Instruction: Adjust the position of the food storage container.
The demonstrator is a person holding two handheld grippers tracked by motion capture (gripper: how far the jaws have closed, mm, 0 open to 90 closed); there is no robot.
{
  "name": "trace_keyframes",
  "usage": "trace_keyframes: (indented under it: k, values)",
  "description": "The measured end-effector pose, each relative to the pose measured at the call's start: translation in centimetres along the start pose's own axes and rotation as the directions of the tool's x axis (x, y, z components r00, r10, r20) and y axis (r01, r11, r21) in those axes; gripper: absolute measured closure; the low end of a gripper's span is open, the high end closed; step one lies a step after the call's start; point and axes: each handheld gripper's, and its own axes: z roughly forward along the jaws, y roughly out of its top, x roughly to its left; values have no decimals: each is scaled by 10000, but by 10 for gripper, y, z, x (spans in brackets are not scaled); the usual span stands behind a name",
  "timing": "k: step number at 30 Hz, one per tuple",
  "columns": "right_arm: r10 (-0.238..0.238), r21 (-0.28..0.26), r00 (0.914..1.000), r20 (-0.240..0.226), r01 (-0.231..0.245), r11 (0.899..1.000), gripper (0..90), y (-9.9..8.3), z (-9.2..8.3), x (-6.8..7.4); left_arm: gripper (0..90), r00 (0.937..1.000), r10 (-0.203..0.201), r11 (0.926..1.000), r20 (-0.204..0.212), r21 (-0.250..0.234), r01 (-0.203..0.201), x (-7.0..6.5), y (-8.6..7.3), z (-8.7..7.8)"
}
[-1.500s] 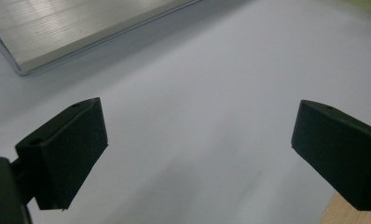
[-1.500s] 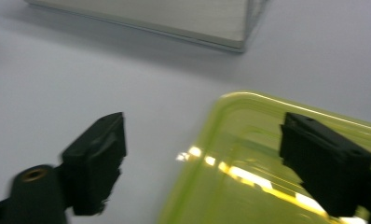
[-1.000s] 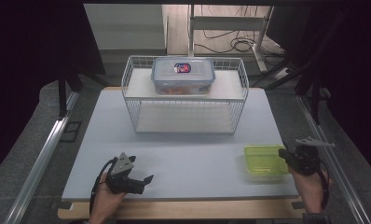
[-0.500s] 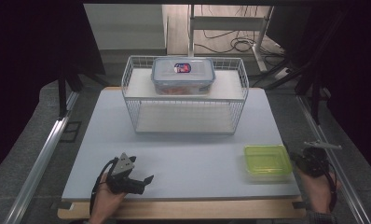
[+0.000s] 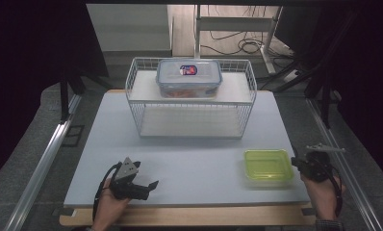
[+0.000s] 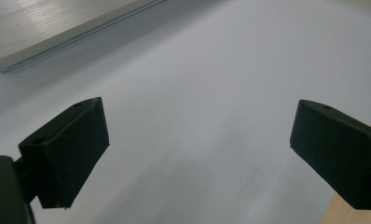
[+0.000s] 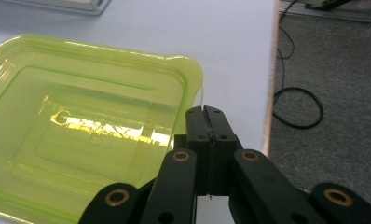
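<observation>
1. Since a second ago, my right gripper (image 5: 295, 162) has drawn back off the translucent lime-green plastic lid (image 5: 268, 165) toward the table's right edge; nothing else shifted.
2. At the near left, my left gripper (image 5: 152, 185) rests on the pale grey tabletop (image 5: 199, 159), jaws apart, empty.
3. Mid-table at the back stands a white wire basket (image 5: 192, 103) under a clear lidded box (image 5: 189, 77).
4. My right gripper's jaws are pressed together just beside the lid; grey carpet (image 7: 328, 60) with cables lies beyond.

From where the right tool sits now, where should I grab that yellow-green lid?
Probably the rim corner of the yellow-green lid nearest the right tool, coming in from the table's right edge. It lies flat on the table, and that raised lip is the only thin part to pinch. The tool is shut; open it first.
</observation>
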Motion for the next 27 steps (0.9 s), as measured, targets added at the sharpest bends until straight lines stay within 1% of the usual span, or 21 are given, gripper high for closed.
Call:
trace_keyframes:
  k: [2, 5, 7, 8, 10, 14, 17, 21, 27]
  values:
    - [-126, 147, 9999, -37, 127, 9998, 888, 0, 2, 1, 44, 10000, -26, 10000, -10, 3, 26, 0, 0, 0]
    - [-121, 300, 9999, -21, 122, 9995, 888, -2, 6, 1, 45, 10000, -41, 10000, -2, -9, 41, 1, 0, 0]
    - [-42, 271, 9998, -180, 47, 9996, 888, -2, 6, 1, 44, 10000, -39, 10000, 2, 27, 39, 1, 0, 0]
    - [4, 237, 9994, -332, 4, 9997, 888, -1, 7, 2, 44, 10000, -38, 10000, 6, 42, 38, 1, 0, 0]
    - [5, 233, 9989, -470, 6, 9997, 888, -1, 7, 5, 44, 10000, -21, 10000, 14, 61, 21, 0, 0, 1]
    - [-148, 242, 9970, -756, 166, 9996, 888, 1, 11, 15, 45, 10000, -26, 10000, 20, 52, 26, 0, 0, 1]
    - [-327, 252, 9948, -965, 353, 9991, 888, 3, 14, 25, 46, 10000, -26, 10000, 30, 79, 26, 0, 0, 1]
    - [-609, 248, 9904, -1240, 644, 9976, 888, 6, 18, 39, 47, 10000, 19, 9999, 54, 130, -20, -1, 0, 2]
    - [-1046, 172, 9831, -1502, 1084, 9940, 888, 8, 25, 61, 49, 10000, 33, 9999, 72, 168, -34, -2, 0, 2]
